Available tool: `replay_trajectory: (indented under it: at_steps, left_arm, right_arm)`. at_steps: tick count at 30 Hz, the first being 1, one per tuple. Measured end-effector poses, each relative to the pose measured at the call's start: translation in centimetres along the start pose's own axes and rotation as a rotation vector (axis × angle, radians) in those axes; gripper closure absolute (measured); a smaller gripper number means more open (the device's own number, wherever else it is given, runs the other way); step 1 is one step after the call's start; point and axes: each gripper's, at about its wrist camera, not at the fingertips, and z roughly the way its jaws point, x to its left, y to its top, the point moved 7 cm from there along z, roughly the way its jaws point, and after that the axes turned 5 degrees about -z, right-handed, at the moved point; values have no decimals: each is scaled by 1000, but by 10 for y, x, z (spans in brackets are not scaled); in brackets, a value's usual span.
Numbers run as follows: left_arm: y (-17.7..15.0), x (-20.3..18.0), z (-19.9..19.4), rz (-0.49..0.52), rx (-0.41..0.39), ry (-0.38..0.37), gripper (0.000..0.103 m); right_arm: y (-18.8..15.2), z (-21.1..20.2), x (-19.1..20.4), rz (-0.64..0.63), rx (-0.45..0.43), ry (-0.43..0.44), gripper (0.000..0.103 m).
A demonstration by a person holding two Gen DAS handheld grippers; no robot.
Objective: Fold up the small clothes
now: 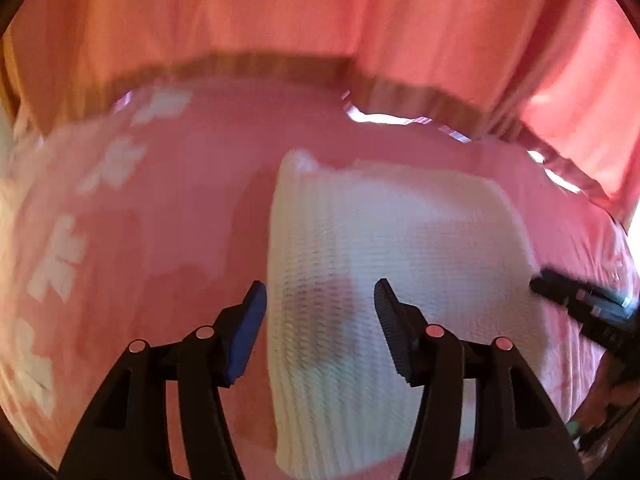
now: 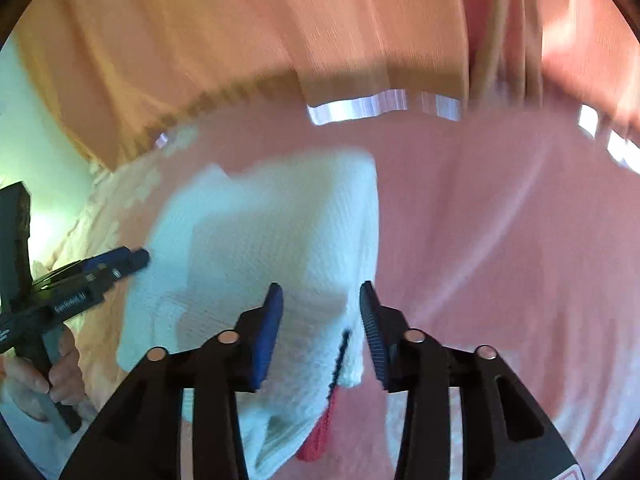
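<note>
A white knitted garment [image 1: 400, 248] lies folded on a pink bedspread [image 1: 192, 208]. My left gripper [image 1: 320, 300] stands open over the garment's left edge, with the cloth below and between its fingers and no pad pressing on it. In the right wrist view the garment [image 2: 256, 232] shows a dark stripe and a red patch [image 2: 320, 432] near its lower corner. My right gripper [image 2: 322, 302] is open, and the garment's right edge lies between its fingers. Each gripper shows in the other's view: the right gripper [image 1: 538, 285] at the garment's right edge, the left gripper [image 2: 138, 258] at its left edge.
The bedspread has white flower shapes [image 1: 60, 256] on the left. A pink-orange curtain [image 1: 320, 12] hangs behind the bed, with a wooden band [image 1: 264, 66] and bright strips of light [image 2: 360, 110] below it. A hand [image 2: 60, 380] holds the left gripper's handle.
</note>
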Motion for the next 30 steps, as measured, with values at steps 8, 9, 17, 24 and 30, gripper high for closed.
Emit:
replay_trajectory:
  at_steps: [8,9,17,24,30]
  left_arm:
    - [-24,-18,6,81,54,35,42]
    - [-25,-17,7,87,52,43,42]
    - [-30,-13,6,100,57,71,42]
    - [-32,-16,8,121,52,94,41]
    - [-30,-16,6,103,50,85,41]
  right_arm:
    - [-11,48,7,-101,170,-42,103]
    - [-15,55,-2,-67,188,-48,103]
    - [-20,23,36,-133,167,54,103]
    - [-38,34,20,-149,262,-15,103]
    - [-33,27,15,-107,232,24,102]
